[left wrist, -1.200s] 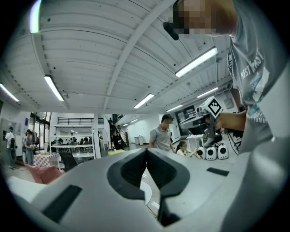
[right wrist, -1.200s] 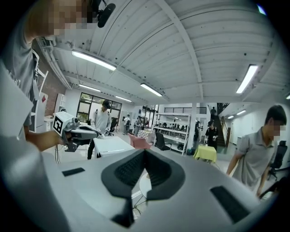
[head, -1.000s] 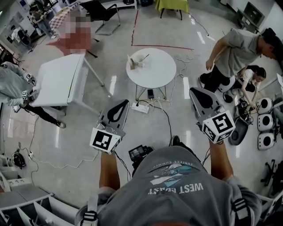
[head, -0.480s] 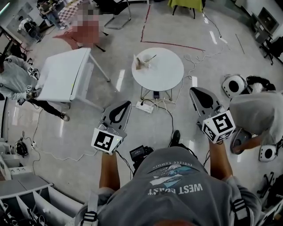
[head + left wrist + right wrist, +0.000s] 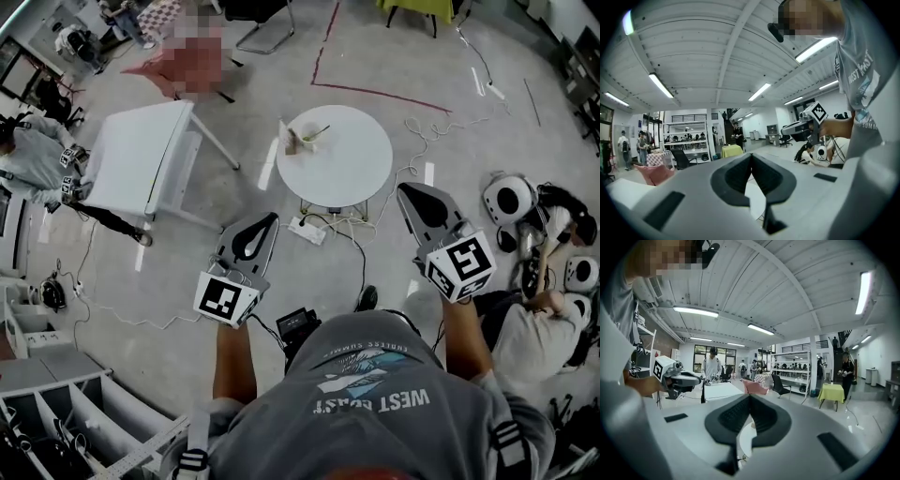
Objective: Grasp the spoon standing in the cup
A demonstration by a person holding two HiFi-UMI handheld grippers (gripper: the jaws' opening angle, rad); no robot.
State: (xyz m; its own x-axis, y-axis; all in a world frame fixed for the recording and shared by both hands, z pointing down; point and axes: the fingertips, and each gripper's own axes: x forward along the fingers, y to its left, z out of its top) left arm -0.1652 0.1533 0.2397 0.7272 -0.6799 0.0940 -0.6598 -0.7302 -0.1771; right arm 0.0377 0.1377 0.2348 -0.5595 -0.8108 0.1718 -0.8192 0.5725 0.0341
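A small cup with a spoon leaning out of it stands on the left part of a round white table, beside a tan paper bag. My left gripper is shut and empty, well short of the table over the floor. My right gripper is also shut and empty, level with the table's near right edge. In the left gripper view the jaws meet at the tips, with the table top below. In the right gripper view the jaws are closed too.
A white rectangular table stands at the left with a person beside it. A power strip and cables lie on the floor under the round table. A person crouches at the lower right near round white devices. Shelves fill the lower left.
The whole view has shifted: the round table now lies slightly nearer and further right. The person at the right has gone from standing to crouching at the lower right. Both grippers stay shut.
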